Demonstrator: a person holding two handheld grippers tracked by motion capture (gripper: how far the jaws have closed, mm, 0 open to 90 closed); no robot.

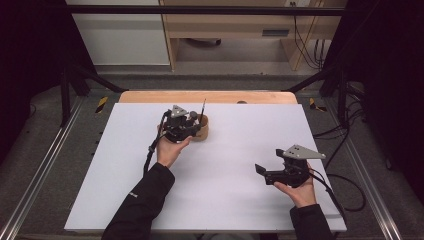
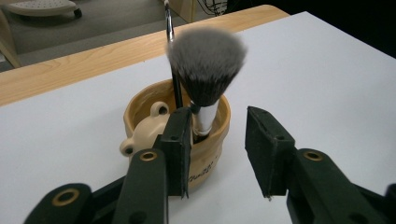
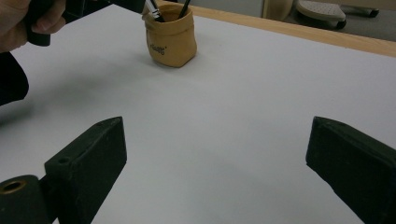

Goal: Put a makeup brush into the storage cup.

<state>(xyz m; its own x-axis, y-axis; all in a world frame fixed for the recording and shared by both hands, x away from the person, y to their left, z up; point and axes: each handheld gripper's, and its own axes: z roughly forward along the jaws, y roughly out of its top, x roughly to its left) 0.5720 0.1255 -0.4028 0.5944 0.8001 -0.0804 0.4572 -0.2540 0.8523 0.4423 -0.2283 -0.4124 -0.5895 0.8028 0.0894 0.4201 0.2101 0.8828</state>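
A tan ceramic cup (image 1: 202,132) (image 2: 208,153) (image 3: 171,40) stands on the white board near its far edge. A fluffy grey makeup brush (image 2: 207,58) and a thin dark brush (image 1: 203,107) (image 2: 169,27) stand upright in it. My left gripper (image 1: 194,125) (image 2: 218,136) is right at the cup's left side with its jaws apart. The makeup brush's white handle rises just beside the left jaw, and nothing is pressed between the pads. My right gripper (image 1: 269,161) (image 3: 215,144) rests low near the front right, open wide over bare board.
The white board (image 1: 225,150) covers a wooden table whose far edge (image 1: 210,96) shows behind the cup. Black frame posts stand at both sides. Cables trail off the right edge (image 1: 345,190). A wooden cabinet (image 1: 235,30) stands beyond the table.
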